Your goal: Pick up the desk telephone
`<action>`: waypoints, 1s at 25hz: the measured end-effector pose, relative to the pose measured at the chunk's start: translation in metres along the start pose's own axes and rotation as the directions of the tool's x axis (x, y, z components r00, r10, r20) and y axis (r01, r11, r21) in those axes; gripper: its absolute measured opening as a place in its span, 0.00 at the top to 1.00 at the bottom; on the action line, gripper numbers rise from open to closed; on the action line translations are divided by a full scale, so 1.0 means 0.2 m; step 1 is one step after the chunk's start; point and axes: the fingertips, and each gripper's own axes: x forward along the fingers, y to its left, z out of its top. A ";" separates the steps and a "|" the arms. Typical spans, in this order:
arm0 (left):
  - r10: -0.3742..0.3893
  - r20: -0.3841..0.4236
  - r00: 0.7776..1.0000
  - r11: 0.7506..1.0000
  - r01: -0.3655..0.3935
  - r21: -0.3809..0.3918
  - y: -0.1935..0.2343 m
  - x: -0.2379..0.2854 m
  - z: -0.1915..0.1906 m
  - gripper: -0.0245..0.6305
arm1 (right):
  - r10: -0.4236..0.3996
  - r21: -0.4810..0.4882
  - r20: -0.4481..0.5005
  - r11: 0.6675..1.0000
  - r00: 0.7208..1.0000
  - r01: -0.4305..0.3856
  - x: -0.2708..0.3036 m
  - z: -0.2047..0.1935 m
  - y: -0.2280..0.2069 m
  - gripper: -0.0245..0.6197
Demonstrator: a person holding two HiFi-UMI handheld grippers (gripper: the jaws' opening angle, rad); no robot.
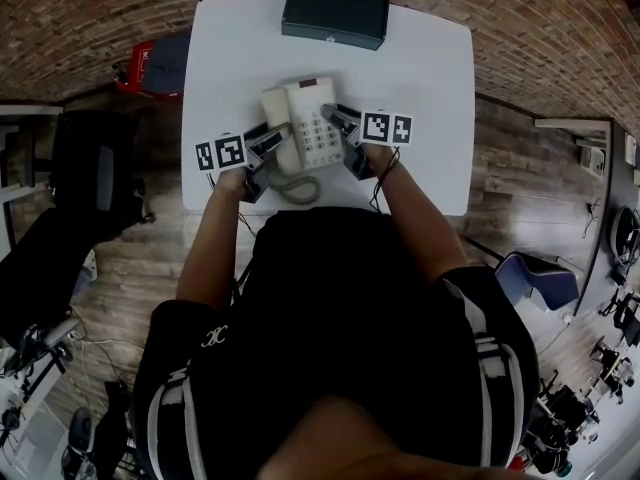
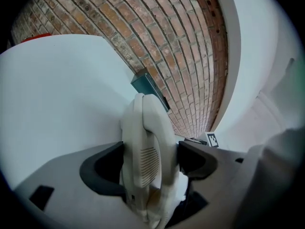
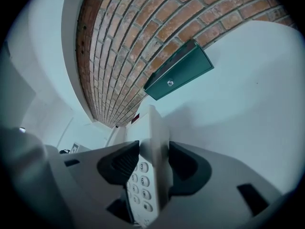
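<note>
The desk telephone [image 1: 305, 128] rests flat on the white table [image 1: 430, 88] and serves as the reference point. A dark green box [image 1: 335, 13] lies on its far side, well apart. The coiled cord [image 1: 297, 190] loops off its near edge, toward the person.

The left gripper [image 2: 150, 162] is at the telephone's left side. Its jaws are spread wide, and the handset [image 2: 147, 142] stands between them. The pads sit just beside the handset on both sides, and no firm pressure is evident. The right gripper [image 3: 153, 163] is at the telephone's right side. Its jaws are set narrower and are clamped on the right edge of the base. One pad lies on the keypad [image 3: 139, 175] face, the other on the outer wall.

Likely faults from this state:
- Tilt. If only the right side is secured when lifting starts, the left side would probably sag.
- Handset separation. The handset appears only to rest in its cradle, so jaws closing on the handset alone could lift it off the base.
- Edge slip. The right pads hold a thin, smooth edge, so a steep wrist angle could let it slide out.
- Cord drag. The coil may catch on the table edge.
</note>
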 end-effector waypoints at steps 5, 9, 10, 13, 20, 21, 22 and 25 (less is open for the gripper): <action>0.036 0.012 0.999 0.999 -0.036 -0.006 0.01 -0.01 0.01 0.44 | -0.026 -0.009 0.003 1.000 1.000 0.026 0.00 0.00 0.01 0.69; 0.052 -0.003 0.999 0.999 -0.052 0.005 -0.01 -0.02 0.00 0.45 | -0.044 -0.015 0.009 0.999 0.999 0.044 -0.01 0.00 0.02 0.69; 0.055 -0.006 0.998 0.998 -0.055 0.014 -0.02 -0.03 0.00 0.45 | -0.043 -0.019 0.012 0.999 0.999 0.043 -0.02 0.00 0.03 0.69; 0.057 -0.011 0.998 0.998 -0.057 0.032 -0.05 -0.03 -0.01 0.46 | -0.045 -0.044 0.019 0.998 0.999 0.046 -0.05 0.01 0.05 0.69; 0.050 -0.007 0.999 0.997 -0.050 0.058 -0.14 -0.04 -0.01 0.47 | -0.058 -0.117 0.032 0.991 0.998 0.061 -0.13 0.05 0.11 0.70; 0.049 -0.003 0.999 0.997 -0.048 0.067 -0.16 -0.05 0.00 0.47 | -0.056 -0.126 0.035 0.990 0.998 0.060 -0.14 0.07 0.13 0.70; 0.047 0.001 0.999 0.996 -0.047 0.077 -0.18 -0.05 0.01 0.47 | -0.055 -0.135 0.041 0.989 0.998 0.060 -0.16 0.08 0.15 0.70; 0.036 0.025 0.999 0.993 -0.039 0.115 -0.25 -0.09 0.05 0.47 | -0.044 -0.165 0.075 0.985 0.996 0.056 -0.20 0.13 0.22 0.70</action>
